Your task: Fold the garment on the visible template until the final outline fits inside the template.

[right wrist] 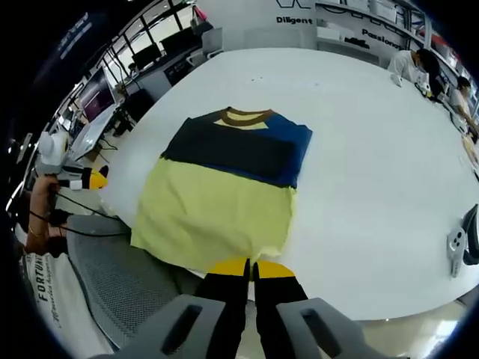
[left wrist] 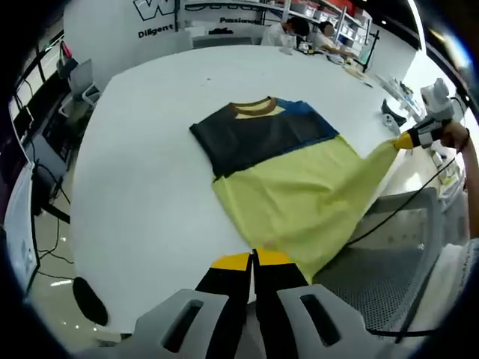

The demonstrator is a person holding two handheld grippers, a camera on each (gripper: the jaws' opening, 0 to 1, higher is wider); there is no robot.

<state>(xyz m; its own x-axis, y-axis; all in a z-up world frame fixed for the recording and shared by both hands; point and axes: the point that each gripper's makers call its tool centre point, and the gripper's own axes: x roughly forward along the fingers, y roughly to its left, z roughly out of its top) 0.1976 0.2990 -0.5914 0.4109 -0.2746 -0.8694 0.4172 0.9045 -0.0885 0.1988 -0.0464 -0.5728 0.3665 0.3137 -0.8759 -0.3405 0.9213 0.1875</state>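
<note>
I'm working over a big white table (left wrist: pixel 150 172), and the garment (left wrist: pixel 288 176), a T-shirt with a dark upper part, a blue shoulder patch, a brown collar and a pale yellow lower half, lies flat on it with the sleeves seemingly already folded in and the hem toward the near edge. I can't make out any template outline on the table from here. The fabric reads to me as light, thin and limp: it drapes, sags between the two hem corners and should slide easily on the smooth tabletop, so I'd expect it to wrinkle or drag if I pull unevenly. The hem corners look like the right places to hold, pinching right at the edge. My left gripper (left wrist: pixel 253 259) has its yellow-tipped jaws pressed together at one hem corner, apparently clamping the yellow cloth. My right gripper (right wrist: pixel 251 267) is likewise closed at the other hem corner, and in the left gripper view I see it out to the side with the cloth stretched taut toward it. A grey mesh chair (right wrist: pixel 120 280) sits just beside the table edge below the hem.
</note>
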